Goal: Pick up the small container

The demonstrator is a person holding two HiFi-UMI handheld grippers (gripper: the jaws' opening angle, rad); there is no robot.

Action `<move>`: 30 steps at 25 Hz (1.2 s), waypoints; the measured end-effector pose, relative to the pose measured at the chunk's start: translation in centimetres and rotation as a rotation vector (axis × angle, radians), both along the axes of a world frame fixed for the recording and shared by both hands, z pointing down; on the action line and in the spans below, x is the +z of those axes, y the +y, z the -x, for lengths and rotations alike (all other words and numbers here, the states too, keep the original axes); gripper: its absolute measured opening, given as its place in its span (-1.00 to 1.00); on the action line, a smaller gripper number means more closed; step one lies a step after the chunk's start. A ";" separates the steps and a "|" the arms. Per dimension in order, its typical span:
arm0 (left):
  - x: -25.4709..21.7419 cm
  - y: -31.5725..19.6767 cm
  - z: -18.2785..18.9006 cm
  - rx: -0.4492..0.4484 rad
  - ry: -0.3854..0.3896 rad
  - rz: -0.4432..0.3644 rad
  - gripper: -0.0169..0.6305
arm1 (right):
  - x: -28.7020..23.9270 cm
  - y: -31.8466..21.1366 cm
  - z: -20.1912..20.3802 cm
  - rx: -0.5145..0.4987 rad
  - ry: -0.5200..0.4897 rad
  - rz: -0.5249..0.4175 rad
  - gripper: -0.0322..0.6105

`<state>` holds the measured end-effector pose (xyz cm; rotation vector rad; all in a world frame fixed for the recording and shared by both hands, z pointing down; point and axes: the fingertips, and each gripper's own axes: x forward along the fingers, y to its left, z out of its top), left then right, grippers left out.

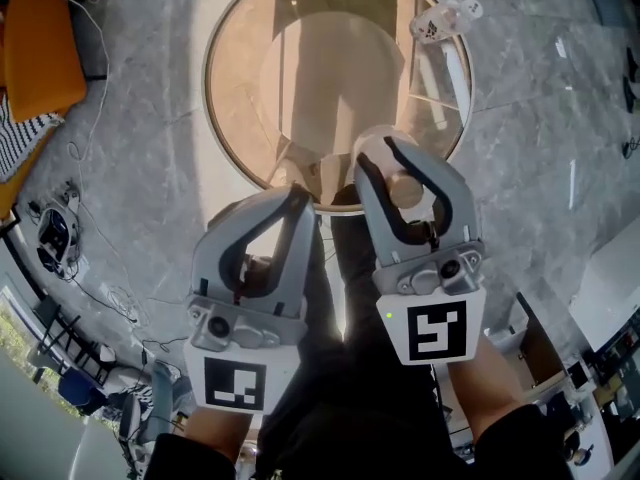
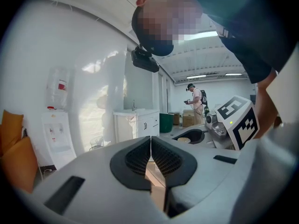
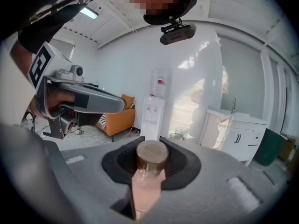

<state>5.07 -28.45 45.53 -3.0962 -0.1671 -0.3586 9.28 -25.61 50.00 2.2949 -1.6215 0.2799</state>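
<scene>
— Where's the small container [image 3: 150, 158] right now?

— I've got it in the right gripper [image 1: 380, 154]. In the right gripper view its fingers [image 3: 186, 166] are clamped on either side of it: brown round cap up top, pale pinkish body running down between the black pads. From the head view it sits off the surface, over the near rim of the desk [image 1: 214, 96].

— And the left gripper [image 1: 299, 194]?

— Empty. Its fingers [image 2: 134, 160] are clenched together with only a hairline seam between the ribbed pads. It hovers beside the right one, at the desk's near edge.

— Describe the desk for me

— Round, with a see-through tinted top and a pale ring round the edge; I can see the base through it. One clear plastic item [image 1: 441, 18] lies by the far right rim.

— The room?

— Grey marbled floor [image 1: 140, 148], with loose cables [image 1: 88, 158] trailing across it on my left. There's an orange armchair [image 1: 36, 54] in the upper left corner. The gripper views show white walls, a water dispenser [image 3: 157, 107], a white cabinet [image 3: 232, 127] with a tap on top and a green bin [image 3: 271, 146] beside it. Another person [image 2: 196, 99] stands far back under strip lights
</scene>
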 end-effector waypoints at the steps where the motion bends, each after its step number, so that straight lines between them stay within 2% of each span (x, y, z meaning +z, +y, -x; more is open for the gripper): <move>1: -1.0 0.0 0.2 0.007 0.001 -0.008 -0.89 | -1.2 0.0 0.2 0.007 0.003 -0.009 -0.61; 5: -5.7 0.0 0.6 0.021 0.031 -0.050 -0.89 | -5.8 -0.1 0.8 0.013 0.015 -0.033 -0.61; 13: -15.3 -0.8 0.7 0.015 0.132 -0.062 -0.89 | -14.4 0.2 2.6 0.031 0.027 -0.062 -0.61; 24: -25.1 0.4 3.6 0.045 0.146 -0.111 -0.89 | -24.2 2.7 4.5 0.057 0.034 -0.085 -0.61; 30: -29.8 2.6 4.8 0.091 0.175 -0.170 -0.89 | -29.7 4.1 5.1 0.059 0.046 -0.119 -0.61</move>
